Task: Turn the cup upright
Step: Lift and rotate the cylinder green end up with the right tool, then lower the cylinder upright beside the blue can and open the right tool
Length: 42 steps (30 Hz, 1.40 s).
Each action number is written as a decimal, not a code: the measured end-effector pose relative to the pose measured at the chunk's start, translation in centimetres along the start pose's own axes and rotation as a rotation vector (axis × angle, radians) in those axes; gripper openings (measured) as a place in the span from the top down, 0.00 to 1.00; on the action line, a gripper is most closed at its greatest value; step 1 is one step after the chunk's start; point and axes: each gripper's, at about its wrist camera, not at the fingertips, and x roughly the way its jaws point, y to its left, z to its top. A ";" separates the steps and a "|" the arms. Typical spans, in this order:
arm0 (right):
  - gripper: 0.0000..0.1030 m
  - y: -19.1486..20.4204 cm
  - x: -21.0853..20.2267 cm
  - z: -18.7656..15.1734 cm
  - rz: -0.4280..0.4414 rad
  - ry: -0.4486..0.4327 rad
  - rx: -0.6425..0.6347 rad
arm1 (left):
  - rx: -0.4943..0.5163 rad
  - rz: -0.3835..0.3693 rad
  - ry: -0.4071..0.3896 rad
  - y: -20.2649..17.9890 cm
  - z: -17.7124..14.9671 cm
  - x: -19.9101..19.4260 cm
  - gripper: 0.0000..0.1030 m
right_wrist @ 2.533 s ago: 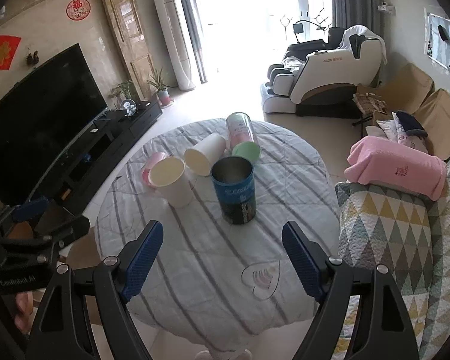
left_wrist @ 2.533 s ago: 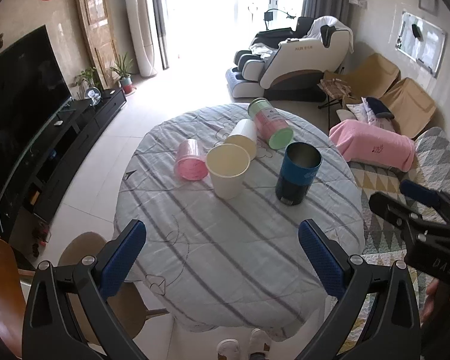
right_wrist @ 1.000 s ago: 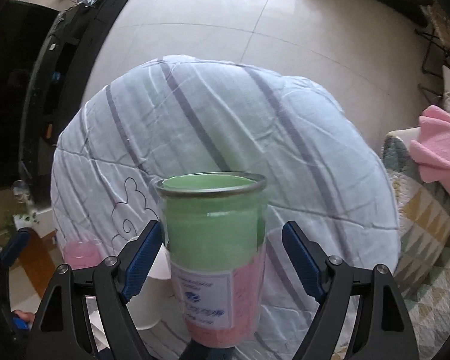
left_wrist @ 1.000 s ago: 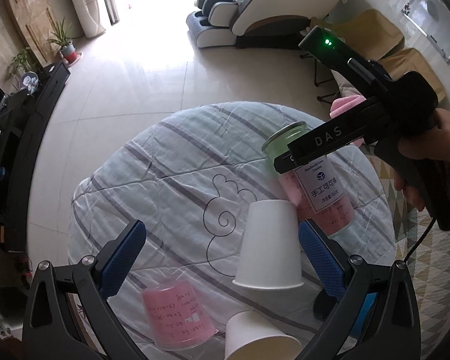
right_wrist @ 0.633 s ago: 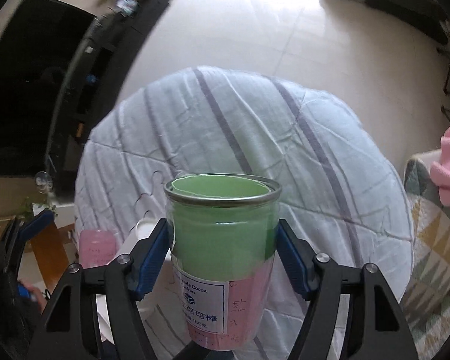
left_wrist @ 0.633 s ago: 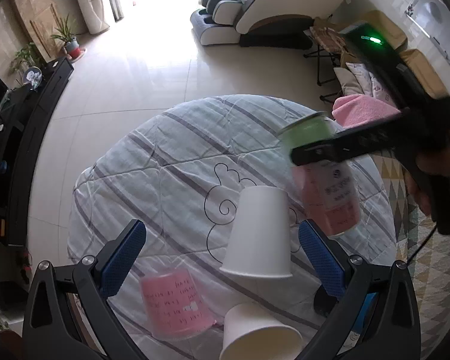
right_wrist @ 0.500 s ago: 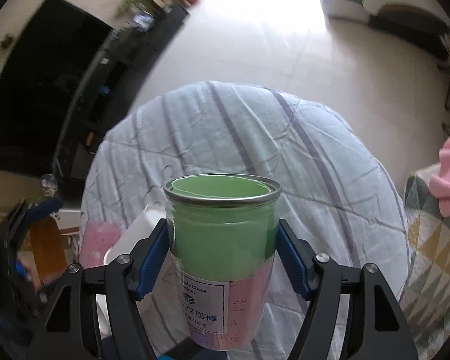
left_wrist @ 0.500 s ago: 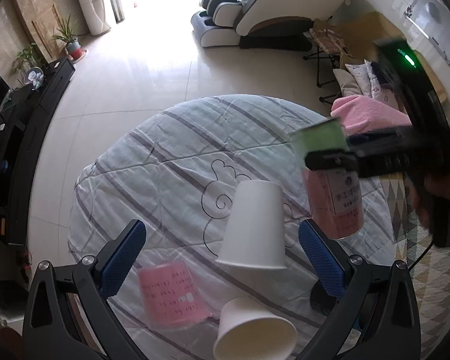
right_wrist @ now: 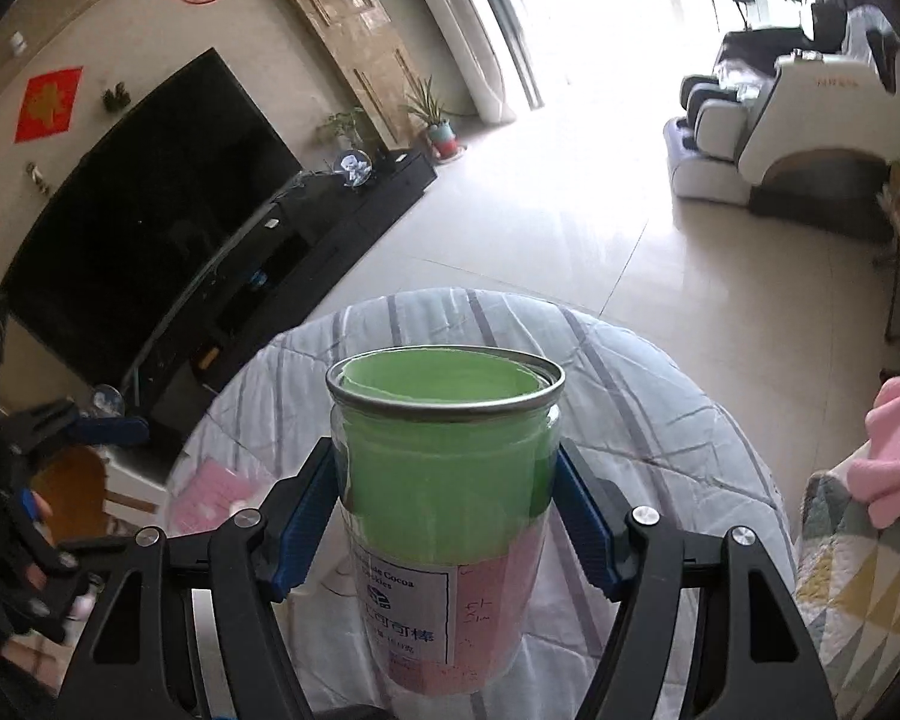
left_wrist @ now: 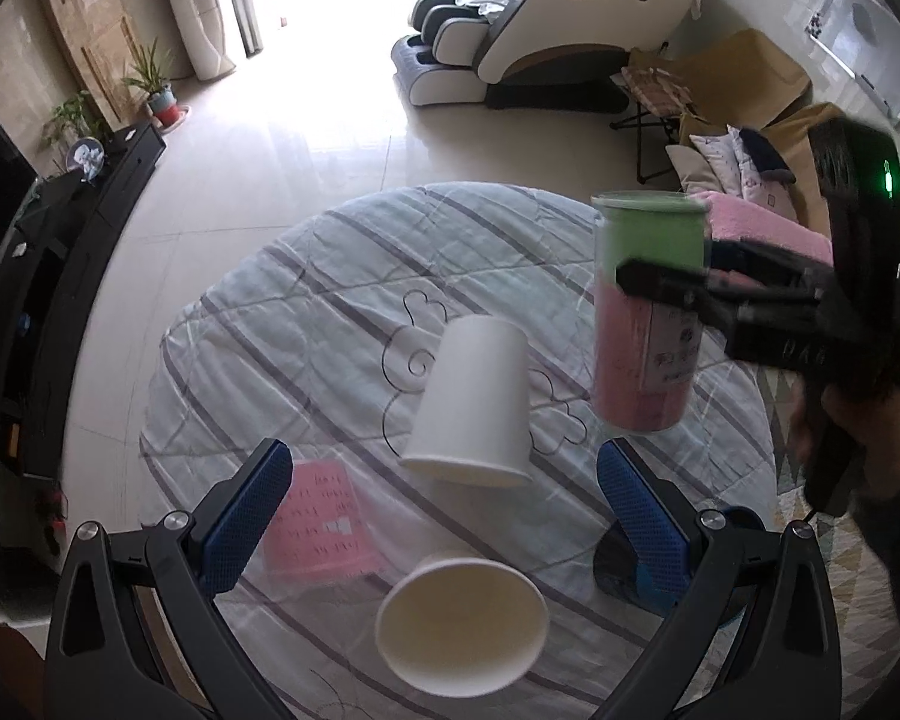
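Observation:
My right gripper point(right_wrist: 447, 510) is shut on a clear green-and-pink cup point(right_wrist: 444, 516), holding it upright, mouth up, above the round table. The same cup point(left_wrist: 645, 312) shows in the left wrist view, lifted off the striped cloth at the right. My left gripper point(left_wrist: 444, 510) is open and empty, hovering over the near side of the table. A white paper cup point(left_wrist: 471, 402) lies on its side between its fingers. A second white paper cup point(left_wrist: 459, 630) stands mouth up nearer me. A pink cup point(left_wrist: 321, 525) lies on its side by the left finger.
A dark blue tin point(left_wrist: 636, 564) stands behind my left gripper's right finger. The round table point(left_wrist: 270, 312) has a striped quilted cloth. A TV unit point(left_wrist: 42, 276) is on the left, a massage chair point(left_wrist: 546, 42) far back, a pink-covered sofa point(left_wrist: 762, 228) on the right.
My right gripper closed on the green-and-pink cup, lifted it off the table and tilted it to upright. The left gripper stayed open and drew back slightly.

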 end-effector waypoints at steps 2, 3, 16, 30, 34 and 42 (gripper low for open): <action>0.31 0.5 0.3 -1.2 -0.012 -0.006 -0.021 | -0.009 0.014 -0.002 0.0 -0.4 -0.2 0.00; 0.31 0.7 0.0 -1.9 -0.017 -0.023 -0.032 | -0.007 0.016 -0.006 -0.1 -0.6 -0.4 0.00; 0.29 2.3 -2.9 -5.6 -0.012 -0.065 -0.125 | -0.027 0.035 -0.054 -0.9 -2.6 -2.6 0.00; 0.23 3.9 -5.5 -7.1 -0.011 -0.042 -0.126 | -0.045 0.052 -0.103 -2.1 -5.1 -5.8 0.00; 0.23 4.8 -7.3 -7.3 -0.025 -0.061 -0.124 | -0.051 0.043 -0.123 -2.7 -6.0 -7.3 0.00; 0.22 8.1 -13.0 -9.6 -0.057 -0.082 -0.111 | -0.043 0.069 -0.187 -5.3 -10.1 -11.4 0.00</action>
